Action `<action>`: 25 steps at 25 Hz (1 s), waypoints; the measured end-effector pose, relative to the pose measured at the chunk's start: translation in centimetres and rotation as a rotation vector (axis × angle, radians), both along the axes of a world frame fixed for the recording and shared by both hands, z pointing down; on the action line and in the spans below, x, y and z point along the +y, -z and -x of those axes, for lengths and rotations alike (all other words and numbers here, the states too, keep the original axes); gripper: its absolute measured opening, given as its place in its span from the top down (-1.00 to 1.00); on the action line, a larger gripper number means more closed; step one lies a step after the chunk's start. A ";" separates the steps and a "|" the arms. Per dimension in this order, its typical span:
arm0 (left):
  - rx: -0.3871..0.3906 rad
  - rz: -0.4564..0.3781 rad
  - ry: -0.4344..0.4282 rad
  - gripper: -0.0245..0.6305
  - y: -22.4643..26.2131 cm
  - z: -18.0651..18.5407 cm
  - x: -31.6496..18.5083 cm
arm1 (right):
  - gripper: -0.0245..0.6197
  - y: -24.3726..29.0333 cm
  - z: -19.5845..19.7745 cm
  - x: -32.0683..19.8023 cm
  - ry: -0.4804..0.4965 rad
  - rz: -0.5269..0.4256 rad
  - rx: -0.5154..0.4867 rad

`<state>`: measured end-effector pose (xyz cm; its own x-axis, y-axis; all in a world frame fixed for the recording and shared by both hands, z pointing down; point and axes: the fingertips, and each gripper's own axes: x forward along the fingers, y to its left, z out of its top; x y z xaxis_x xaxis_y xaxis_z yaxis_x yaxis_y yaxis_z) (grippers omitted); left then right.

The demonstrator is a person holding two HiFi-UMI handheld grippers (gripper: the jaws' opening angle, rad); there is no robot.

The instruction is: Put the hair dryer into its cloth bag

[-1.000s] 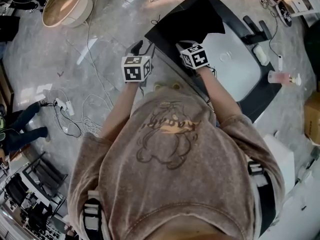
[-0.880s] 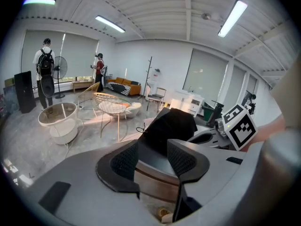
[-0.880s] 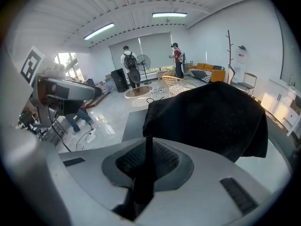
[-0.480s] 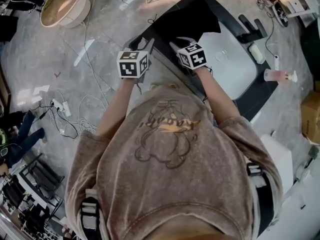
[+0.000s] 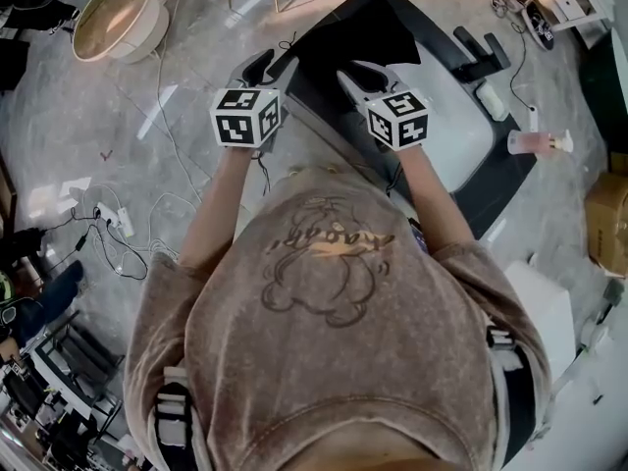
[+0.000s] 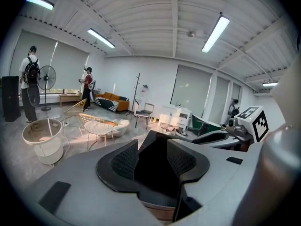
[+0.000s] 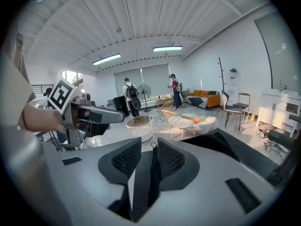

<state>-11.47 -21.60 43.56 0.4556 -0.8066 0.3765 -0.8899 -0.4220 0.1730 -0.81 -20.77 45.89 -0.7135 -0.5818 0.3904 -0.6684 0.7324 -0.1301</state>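
The black cloth bag (image 5: pixel 358 29) lies on the dark table (image 5: pixel 491 199), partly over a pale grey mat (image 5: pixel 451 126). My left gripper (image 5: pixel 265 67) hovers at the table's left edge beside the bag's corner, with its fingers apart; in the left gripper view only black cloth (image 6: pixel 157 142) shows through the gap. My right gripper (image 5: pixel 361 75) hangs over the bag's near edge. In the right gripper view a strip of the bag's edge (image 7: pixel 153 182) with a small cord loop runs up between the spread pads, with pale mat visible beside it. I cannot make out the hair dryer in any view.
Two black bar-shaped items (image 5: pixel 481 52), a small white object (image 5: pixel 491 98) and a pink bottle (image 5: pixel 535 143) lie on the table's right side. A round basket stand (image 5: pixel 113 13) and loose cables (image 5: pixel 128 234) are on the floor at left. A cardboard box (image 5: pixel 608 219) sits far right.
Both grippers have lifted away from the bag's near edge toward the camera. The right gripper's fingers, earlier down at the cloth, now stand apart above it.
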 end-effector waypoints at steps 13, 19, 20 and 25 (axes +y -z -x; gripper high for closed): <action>0.059 -0.168 -0.043 0.36 3.4 0.1 3.6 | 0.70 6.7 -5.4 2.7 -0.194 -0.229 -0.199; 0.089 -0.202 0.020 0.38 2.6 1.6 4.4 | 0.71 4.9 -5.1 3.4 -0.199 -0.217 -0.159; 0.087 -0.205 0.025 0.39 2.5 1.8 4.5 | 0.72 4.7 -5.2 3.4 -0.203 -0.214 -0.156; 0.042 -0.209 0.063 0.63 1.7 2.4 4.7 | 0.81 4.0 -5.7 3.3 -0.218 -0.209 -0.146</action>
